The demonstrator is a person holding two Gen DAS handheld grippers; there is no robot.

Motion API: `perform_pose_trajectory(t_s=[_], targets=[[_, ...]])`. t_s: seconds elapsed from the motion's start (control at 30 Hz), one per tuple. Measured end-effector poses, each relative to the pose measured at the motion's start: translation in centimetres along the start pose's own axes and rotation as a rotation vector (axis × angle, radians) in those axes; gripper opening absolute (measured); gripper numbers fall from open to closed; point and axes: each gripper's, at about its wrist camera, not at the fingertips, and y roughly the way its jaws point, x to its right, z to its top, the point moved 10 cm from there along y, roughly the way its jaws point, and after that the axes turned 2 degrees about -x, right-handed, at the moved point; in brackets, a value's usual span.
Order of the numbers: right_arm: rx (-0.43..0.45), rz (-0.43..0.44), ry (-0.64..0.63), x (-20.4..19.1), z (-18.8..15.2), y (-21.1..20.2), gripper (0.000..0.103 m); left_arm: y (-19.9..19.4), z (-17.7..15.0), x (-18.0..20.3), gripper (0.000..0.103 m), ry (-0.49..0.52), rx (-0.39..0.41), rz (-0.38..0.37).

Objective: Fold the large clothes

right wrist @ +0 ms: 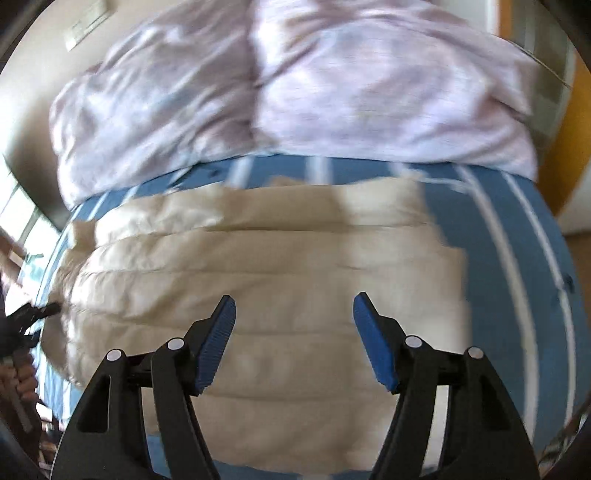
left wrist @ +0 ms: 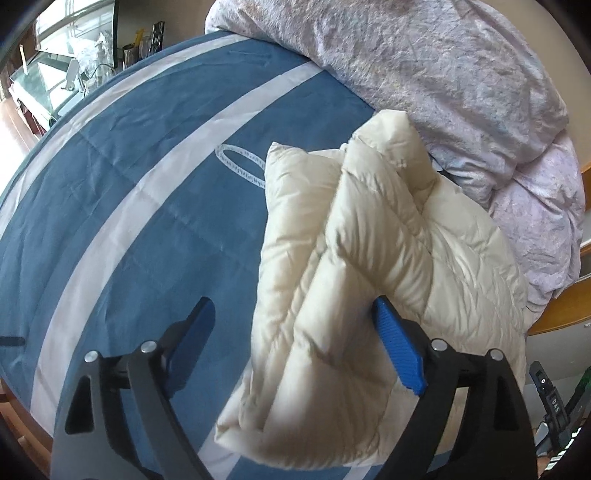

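Below my left claw the bed is covered by a blue sheet (left wrist: 122, 192) with wide white stripes. Ahead of my claw, at the far side of the bed, a pale lilac duvet (left wrist: 424, 74) lies crumpled in a big heap. Far ahead to the left of my claw there is a glass window (left wrist: 70, 33) with bright daylight, and a white sill (left wrist: 29, 96) below it carries some small things I cannot identify. To the right of my claw a wooden bed frame (left wrist: 554, 317) shows. Ahead of my right claw a beige wall (right wrist: 44, 74) carries a white switch plate (right wrist: 86, 27).
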Motion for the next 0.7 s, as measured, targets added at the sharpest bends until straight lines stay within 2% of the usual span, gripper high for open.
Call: perform_pose_trajectory(t_s=[0.13, 0.27, 0.47, 0.7], targets=[[-0.021, 0.071, -0.073, -4.8, -0.4, 0.9, 0.063, 0.6, 0.8, 0.0, 0.087, 0.005, -0.015, 0.002], [-0.047, 0.085, -0.119, -7.0, -1.4, 1.7, 0.061, 1.1, 1.5, 0.3, 0.087, 0.023, -0.022, 0.009], [-0.109, 0.058, -0.126, -7.3, -3.1, 3.9, 0.061, 1.7, 2.2, 0.6, 0.087, 0.032, -0.033, 0.003], [-0.135, 0.015, -0.154, -7.8, -4.3, 5.7, 0.063, 2.4, 2.9, 1.1, 0.09, 0.063, -0.044, 0.019]])
